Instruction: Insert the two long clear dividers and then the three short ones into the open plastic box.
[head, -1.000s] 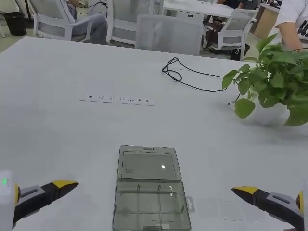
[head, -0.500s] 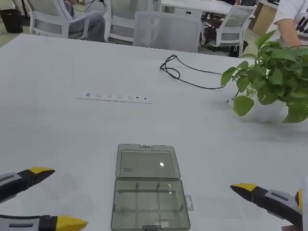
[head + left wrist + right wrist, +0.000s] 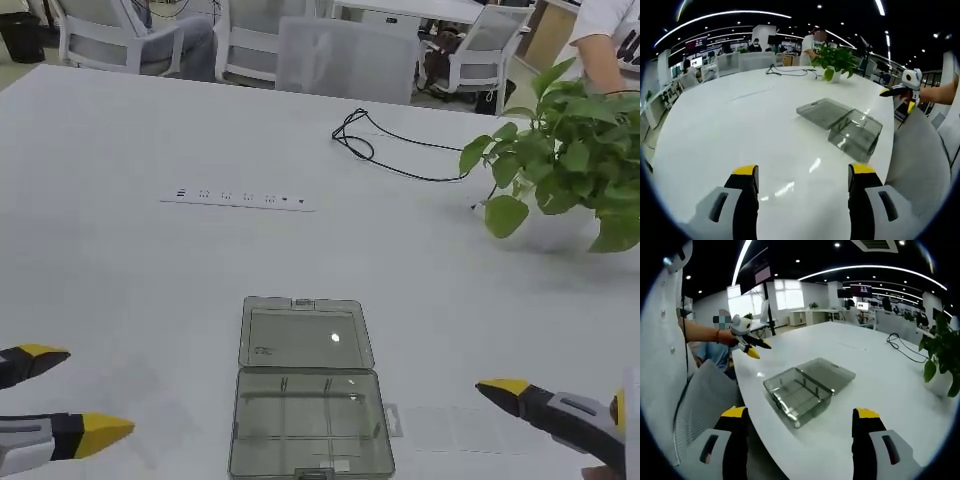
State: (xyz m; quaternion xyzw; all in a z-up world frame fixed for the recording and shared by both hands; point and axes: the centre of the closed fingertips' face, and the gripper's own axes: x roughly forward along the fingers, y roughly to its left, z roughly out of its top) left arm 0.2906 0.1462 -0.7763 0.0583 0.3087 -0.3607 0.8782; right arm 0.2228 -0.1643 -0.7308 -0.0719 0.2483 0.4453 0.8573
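Box (image 3: 308, 425): lying open on the counter (image 3: 150, 280), lid (image 3: 305, 338) flat behind it.
Dividers (image 3: 455, 430): lying flat just right of the box.
Left hand-held gripper (image 3: 90, 392): hovering left of the box, jaws spread, empty.
Right hand-held gripper (image 3: 801, 413): hovering right of the box, jaws spread, empty.

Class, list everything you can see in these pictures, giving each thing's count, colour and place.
table: one, white, under everything.
box: one, smoky clear, open, near edge.
dividers: clear, count unclear, flat right of the box.
cable: one, black, far side.
socket strip: one, white, mid-table.
plant: one, green, far right.
chairs: several, pale, beyond the table.
left gripper: one, yellow-tipped, open, left of box.
right gripper: one, yellow-tipped, open, right of box.
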